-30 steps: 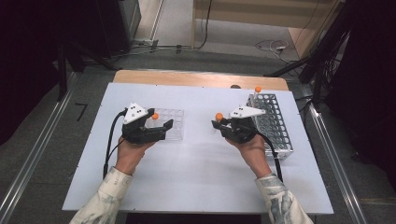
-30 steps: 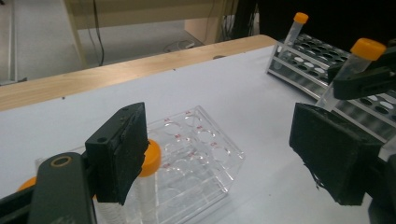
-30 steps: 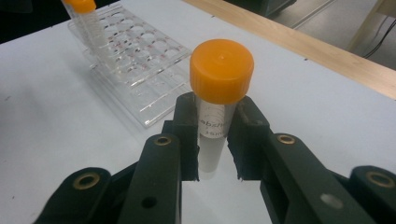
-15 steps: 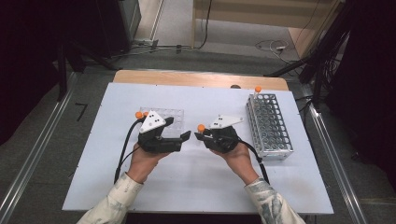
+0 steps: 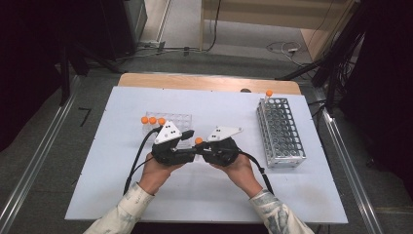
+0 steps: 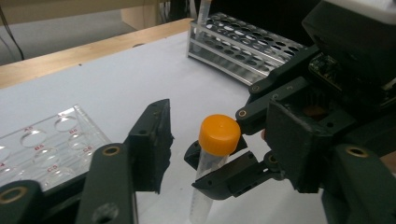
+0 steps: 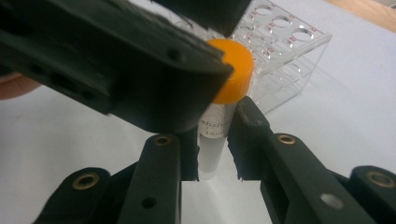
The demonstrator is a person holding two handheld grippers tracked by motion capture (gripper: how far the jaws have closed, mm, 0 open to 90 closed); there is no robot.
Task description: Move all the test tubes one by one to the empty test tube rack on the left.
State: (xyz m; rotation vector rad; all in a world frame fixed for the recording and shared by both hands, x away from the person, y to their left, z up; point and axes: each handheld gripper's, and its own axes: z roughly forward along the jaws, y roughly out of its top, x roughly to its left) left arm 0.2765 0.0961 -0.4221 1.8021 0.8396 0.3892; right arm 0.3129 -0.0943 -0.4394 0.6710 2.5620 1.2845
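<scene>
1. We work on a white tabletop (image 5: 292, 195) with a wooden strip along its far edge, dark floor all around.
2. At the centre of the high view our right gripper (image 7: 215, 140) is clamped on the body of a clear plastic tube with an orange screw cap (image 7: 219, 116), held upright above the table.
3. Our left gripper (image 6: 187, 140) has just been closing; its jaws flank the cap without pressing on it yet.
4. To do this well, we judge we should centre the left jaws on the cap, close squarely, and keep the right grip firm.
5. The tube is slim and see-through, with faint print below the cap.
6. Outward: a clear acrylic rack (image 5: 182, 119) with three orange-capped tubes (image 5: 152, 120) lies left of centre; a metal wire rack (image 5: 282, 131) stands at right.
</scene>
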